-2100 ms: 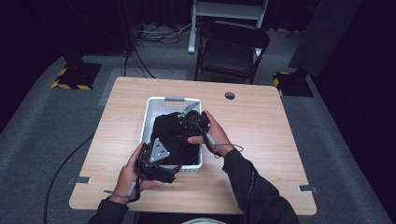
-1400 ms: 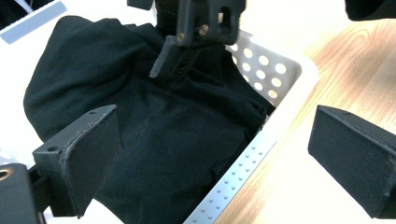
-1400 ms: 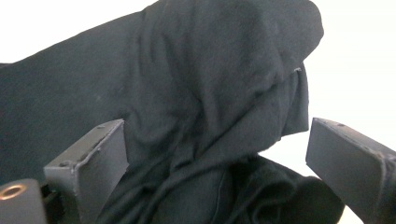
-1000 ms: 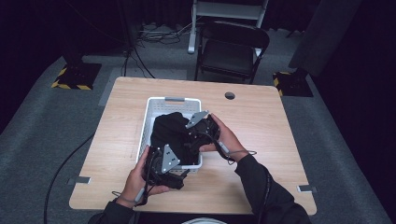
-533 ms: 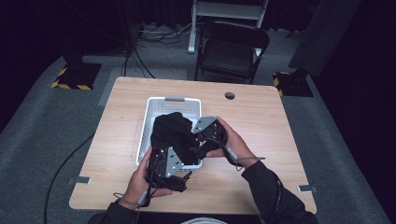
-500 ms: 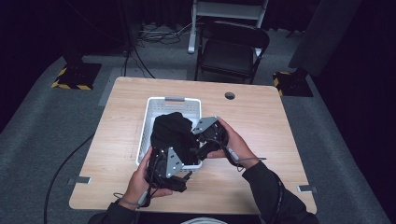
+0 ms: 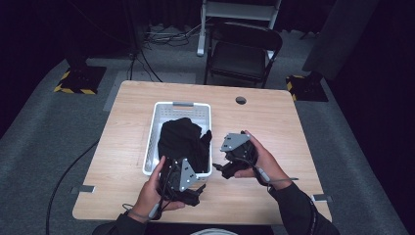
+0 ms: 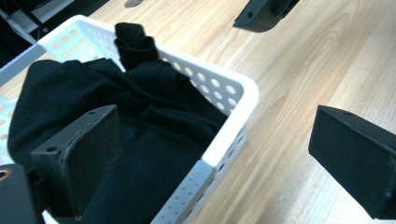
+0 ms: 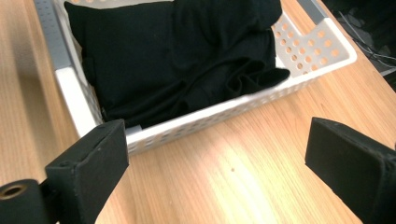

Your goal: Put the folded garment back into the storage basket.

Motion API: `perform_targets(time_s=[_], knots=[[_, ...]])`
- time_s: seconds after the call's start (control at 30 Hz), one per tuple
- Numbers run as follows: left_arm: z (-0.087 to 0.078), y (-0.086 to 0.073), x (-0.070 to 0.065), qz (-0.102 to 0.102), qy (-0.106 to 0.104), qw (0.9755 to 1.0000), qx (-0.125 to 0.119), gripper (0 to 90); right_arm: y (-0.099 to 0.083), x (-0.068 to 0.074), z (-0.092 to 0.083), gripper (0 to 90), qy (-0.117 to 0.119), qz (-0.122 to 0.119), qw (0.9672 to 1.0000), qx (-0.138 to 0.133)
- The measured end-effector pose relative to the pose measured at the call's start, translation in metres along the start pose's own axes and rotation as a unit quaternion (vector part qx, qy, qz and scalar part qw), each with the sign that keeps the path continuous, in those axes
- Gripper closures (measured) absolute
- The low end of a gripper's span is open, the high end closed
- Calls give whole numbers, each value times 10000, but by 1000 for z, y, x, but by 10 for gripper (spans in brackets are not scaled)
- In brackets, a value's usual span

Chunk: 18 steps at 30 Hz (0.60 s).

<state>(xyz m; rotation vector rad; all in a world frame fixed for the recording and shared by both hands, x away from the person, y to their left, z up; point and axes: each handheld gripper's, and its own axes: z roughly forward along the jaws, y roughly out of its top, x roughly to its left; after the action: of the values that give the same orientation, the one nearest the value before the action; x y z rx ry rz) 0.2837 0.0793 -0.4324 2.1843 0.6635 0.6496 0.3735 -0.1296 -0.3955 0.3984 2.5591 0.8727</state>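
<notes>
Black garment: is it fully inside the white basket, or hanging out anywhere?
Mostly inside. The black garment lies bunched in the white basket, but one fold rises over the rim on the right side.

Both claws have drawn back out of the basket (image 7: 152,142). The right claw (image 7: 221,169), which two seconds ago reached over the black garment (image 7: 182,139) near the basket's middle, now hovers over the bare bench (image 7: 254,117) just beside the basket's right wall, its jaws spread wide. The left claw (image 7: 188,188) has slid from the basket's near-left corner to its near-right corner, with one jaw over the cloth and the other outside the rim. The garment has changed from a raised heap to a flatter pile.
</notes>
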Motion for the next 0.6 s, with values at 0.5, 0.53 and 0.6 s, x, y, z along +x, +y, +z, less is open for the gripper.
perform_targets(time_s=[0.5,0.53,0.6], knots=[[9,5,-25,274,-160,9995,-22,25,-44,10,-23,56,-204,-35,9998,48],[10,5,-27,294,-191,9994,-23,27,-47,11,-23,56,-193,-31,9998,56],[12,5,-31,347,-194,9992,-14,28,-53,12,-24,56,-187,-16,9998,60]])
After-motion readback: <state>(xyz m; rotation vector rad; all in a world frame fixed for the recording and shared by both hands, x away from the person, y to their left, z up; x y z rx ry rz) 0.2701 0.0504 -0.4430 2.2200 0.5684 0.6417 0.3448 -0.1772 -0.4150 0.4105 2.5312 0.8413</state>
